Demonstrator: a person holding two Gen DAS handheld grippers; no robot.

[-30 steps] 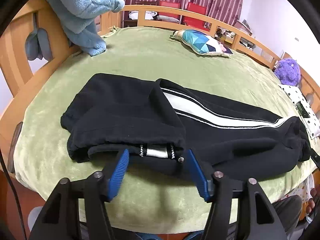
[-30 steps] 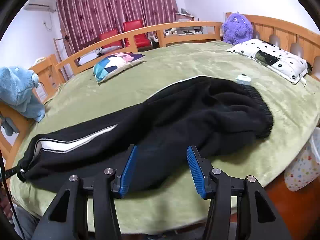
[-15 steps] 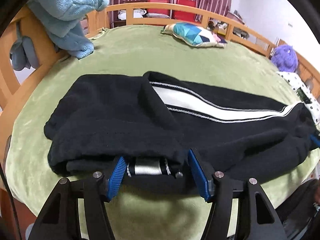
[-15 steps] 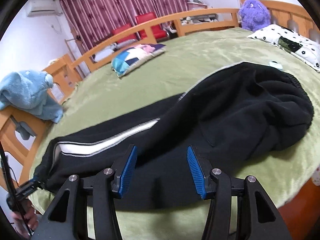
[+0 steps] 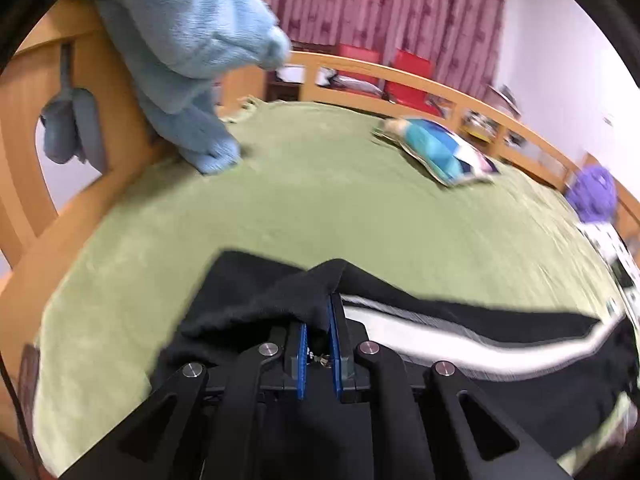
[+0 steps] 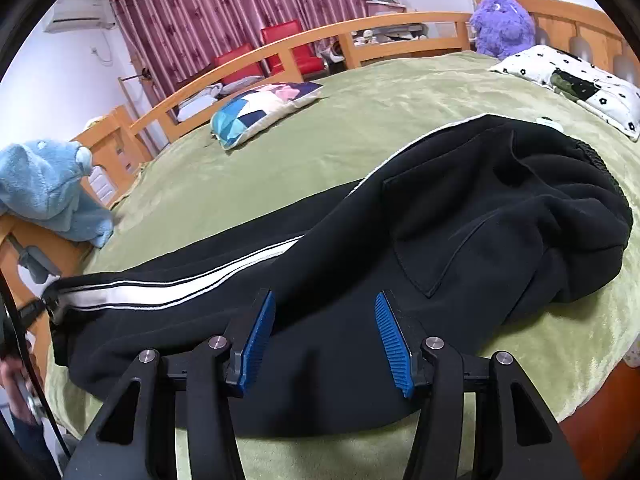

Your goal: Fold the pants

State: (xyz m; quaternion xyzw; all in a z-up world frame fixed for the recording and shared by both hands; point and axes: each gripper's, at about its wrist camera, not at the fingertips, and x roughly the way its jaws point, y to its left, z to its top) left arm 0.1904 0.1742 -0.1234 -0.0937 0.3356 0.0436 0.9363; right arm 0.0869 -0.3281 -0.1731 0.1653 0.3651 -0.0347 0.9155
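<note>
One black pants (image 6: pixel 460 216) leg, white-striped, bunched.

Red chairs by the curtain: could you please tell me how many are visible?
2. Both stand side by side behind the bed rail, before the curtain: the left chair and the right chair. More may be hidden behind the rail.

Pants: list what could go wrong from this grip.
1. The left gripper pinches only a small bunch of the pants near the cuff; the fabric may slip out when lifted.
2. The right gripper is open and holds nothing, so the waist end may drag and bunch on the blanket.
</note>
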